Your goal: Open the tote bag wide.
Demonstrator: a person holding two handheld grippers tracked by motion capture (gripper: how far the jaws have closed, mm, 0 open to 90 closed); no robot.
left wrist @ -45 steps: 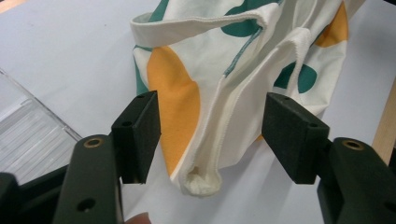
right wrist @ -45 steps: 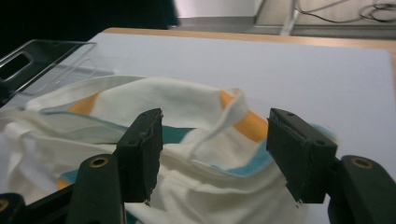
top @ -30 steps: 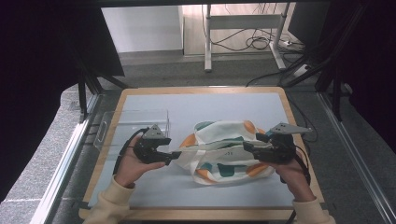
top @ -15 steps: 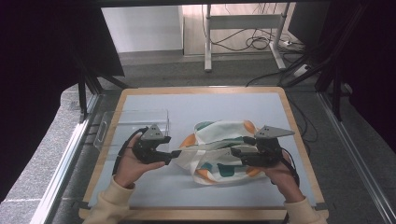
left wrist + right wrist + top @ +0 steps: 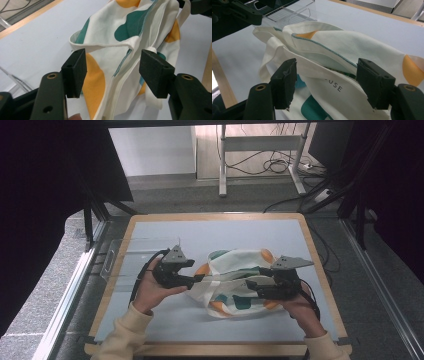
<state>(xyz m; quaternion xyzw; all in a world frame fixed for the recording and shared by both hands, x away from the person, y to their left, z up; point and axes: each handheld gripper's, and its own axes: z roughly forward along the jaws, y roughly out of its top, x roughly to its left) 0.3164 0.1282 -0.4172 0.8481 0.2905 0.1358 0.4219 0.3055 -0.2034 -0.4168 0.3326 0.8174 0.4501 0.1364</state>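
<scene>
Left gripper first: its jaws stand wide apart in the left gripper view, the bag's hemmed edge and a cream strap lying between them, nothing pinched. Right gripper, same story: jaws spread, cloth with printed lettering running between the pads, no grip yet. In the high view the left gripper sits at the bag's left edge, left of centre frame, and the right gripper reaches in from the right, over the cloth.

The bag, cream with teal and orange blobs, lies crumpled mid-frame on the pale blue mat; a clear plastic tray waits at the mat's left edge.

My read: both hands are lining up a hold on the bag's mouth. Next move calls for closing on a single layer each, then drawing apart.

Against the earlier frames, the right gripper has slid leftward and inward over the bag; the left has barely budged.
</scene>
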